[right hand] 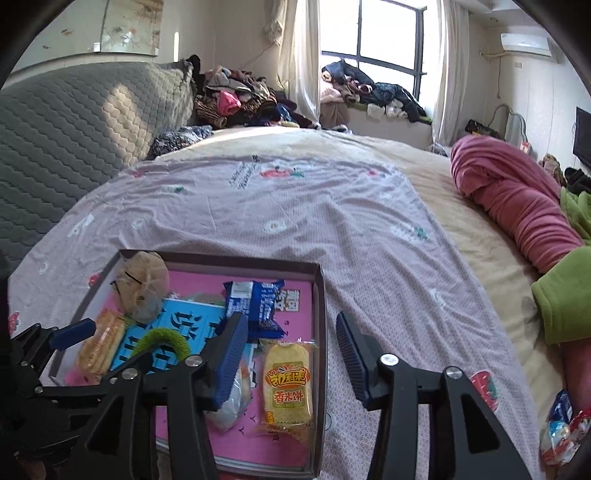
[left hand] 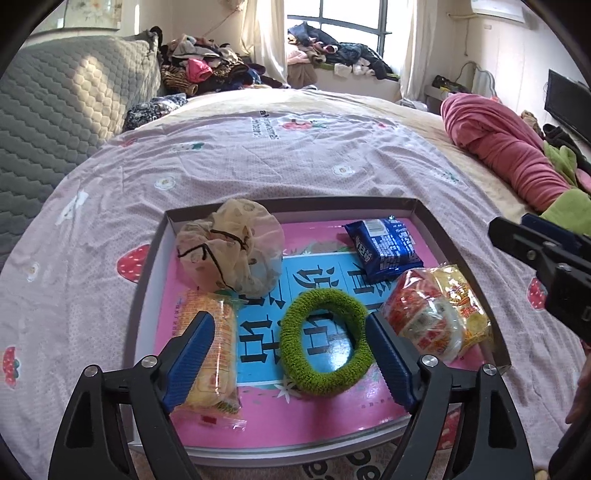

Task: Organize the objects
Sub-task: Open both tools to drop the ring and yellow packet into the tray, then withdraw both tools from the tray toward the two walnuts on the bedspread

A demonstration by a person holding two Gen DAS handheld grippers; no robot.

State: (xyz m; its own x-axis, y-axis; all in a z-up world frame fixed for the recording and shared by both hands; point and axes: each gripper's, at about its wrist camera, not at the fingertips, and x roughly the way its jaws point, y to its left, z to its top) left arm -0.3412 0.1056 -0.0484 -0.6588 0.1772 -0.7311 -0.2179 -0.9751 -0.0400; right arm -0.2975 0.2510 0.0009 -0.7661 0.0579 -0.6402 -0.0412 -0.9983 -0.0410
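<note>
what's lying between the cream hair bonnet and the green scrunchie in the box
Nothing lies there: in the left wrist view only the box's blue printed floor shows between the bonnet and the scrunchie.

Bedspread (right hand: 332,221) beyond tray (right hand: 320,332) open, tray floor crowded with snack packets (right hand: 288,384), green ring (left hand: 325,343)

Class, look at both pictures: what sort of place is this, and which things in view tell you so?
Most likely a lived-in bedroom: a bed under a strawberry-print sheet, a quilted grey headboard, and clothes heaped by a curtained window.

Both wrist cameras look steeply down along their tongs, close over the shared tray (left hand: 424,206) on the bed (right hand: 332,206).
</note>
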